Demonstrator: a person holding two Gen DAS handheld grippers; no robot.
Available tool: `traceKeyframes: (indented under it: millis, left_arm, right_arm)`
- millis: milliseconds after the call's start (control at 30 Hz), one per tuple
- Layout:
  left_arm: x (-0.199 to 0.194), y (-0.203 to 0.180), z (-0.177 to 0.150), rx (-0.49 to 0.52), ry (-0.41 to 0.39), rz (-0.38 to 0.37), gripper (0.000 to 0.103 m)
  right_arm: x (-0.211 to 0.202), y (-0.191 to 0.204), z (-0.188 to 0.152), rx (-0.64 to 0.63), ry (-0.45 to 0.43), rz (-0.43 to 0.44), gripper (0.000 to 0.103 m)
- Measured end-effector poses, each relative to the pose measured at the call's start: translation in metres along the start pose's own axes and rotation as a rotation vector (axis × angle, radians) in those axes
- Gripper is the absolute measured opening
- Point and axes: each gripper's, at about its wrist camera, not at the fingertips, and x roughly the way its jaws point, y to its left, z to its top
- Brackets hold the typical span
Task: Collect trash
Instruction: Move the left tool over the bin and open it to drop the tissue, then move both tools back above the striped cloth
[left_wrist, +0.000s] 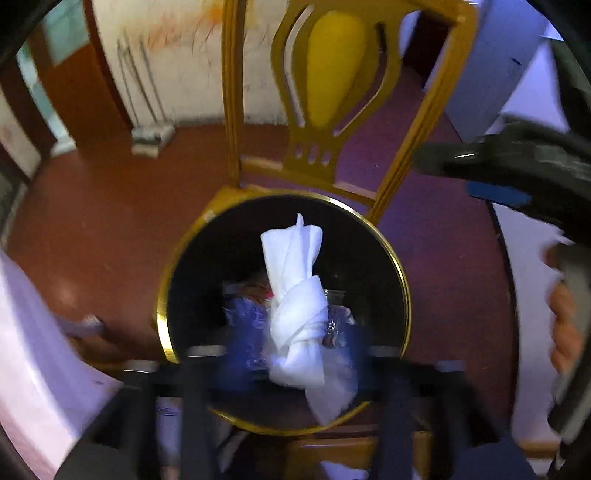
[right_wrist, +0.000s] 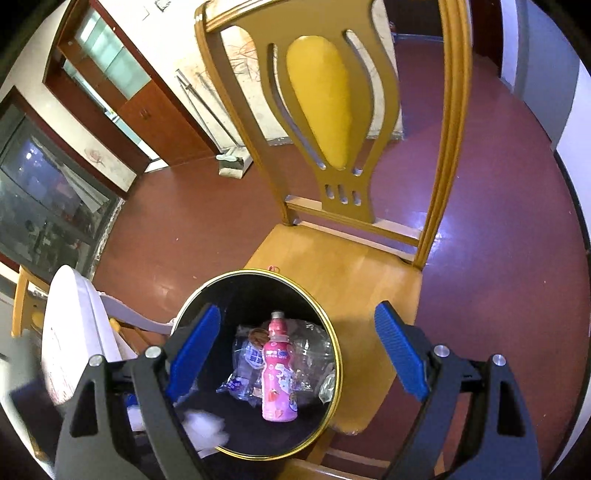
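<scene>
Two grippers: both are over one black, gold-rimmed trash bin (right_wrist: 334, 334) that stands on the seat of a wooden chair (right_wrist: 343, 284).
Left gripper (left_wrist: 295, 365): blurred at 6 o'clock in the left wrist view; a knotted white tissue (left_wrist: 295, 295) stands up between its blue pads (left_wrist: 240, 332), directly above the bin's mouth. The blur hides the pad edges, so I cannot tell whether the jaws are pinching the tissue.
Right gripper (right_wrist: 299, 350): spread wide with nothing between its blue pads (right_wrist: 400, 354); the left pad sits over the bin's rim at 9 o'clock, the right pad is outside the bin at 3 o'clock, above the chair seat.
Bin contents: a pink drink bottle (right_wrist: 277, 373) lies near the centre with its cap toward 12 o'clock; crumpled clear plastic wrappers (right_wrist: 243, 365) with blue print lie around it, from 9 to 3 o'clock.
White blur: a soft white shape (right_wrist: 205, 424) shows at the bin's 7 o'clock edge in the right wrist view, too smeared to identify.
Chair back: rises at 12 o'clock in both views, with a yellow padded oval (right_wrist: 321, 99) in the middle.
Floor (right_wrist: 177, 229): dark red, around the chair.
Other gripper in view: the right gripper's dark body (left_wrist: 517, 166) enters the left wrist view at 2 o'clock.
</scene>
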Motion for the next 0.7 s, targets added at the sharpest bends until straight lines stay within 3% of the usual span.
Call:
traceKeyframes:
  millis: [33,300,400,567,700]
  left_arm:
    - [0.006,0.000,-0.002,-0.018,0.003,0.017,0.087]
    - [0.000,-0.004,-0.014,0.010,-0.001,0.025,0.088]
    - [-0.020,-0.001,-0.018,0.016,-0.052,0.042,0.097]
    - [-0.039,0.014,-0.027,-0.033,-0.097,0.075,0.097]
    - [-0.046,0.022,-0.026,-0.071,-0.110,0.051,0.097]
  right_arm:
    - [0.001,-0.001,0.000,0.006,0.002,0.002,0.086]
    - [0.000,0.010,0.001,-0.007,0.007,0.014,0.086]
    - [-0.004,0.021,0.001,-0.032,-0.001,0.026,0.086]
    - [-0.005,0.032,-0.003,-0.040,0.002,0.030,0.086]
    - [-0.006,0.042,-0.006,-0.066,0.010,0.028,0.086]
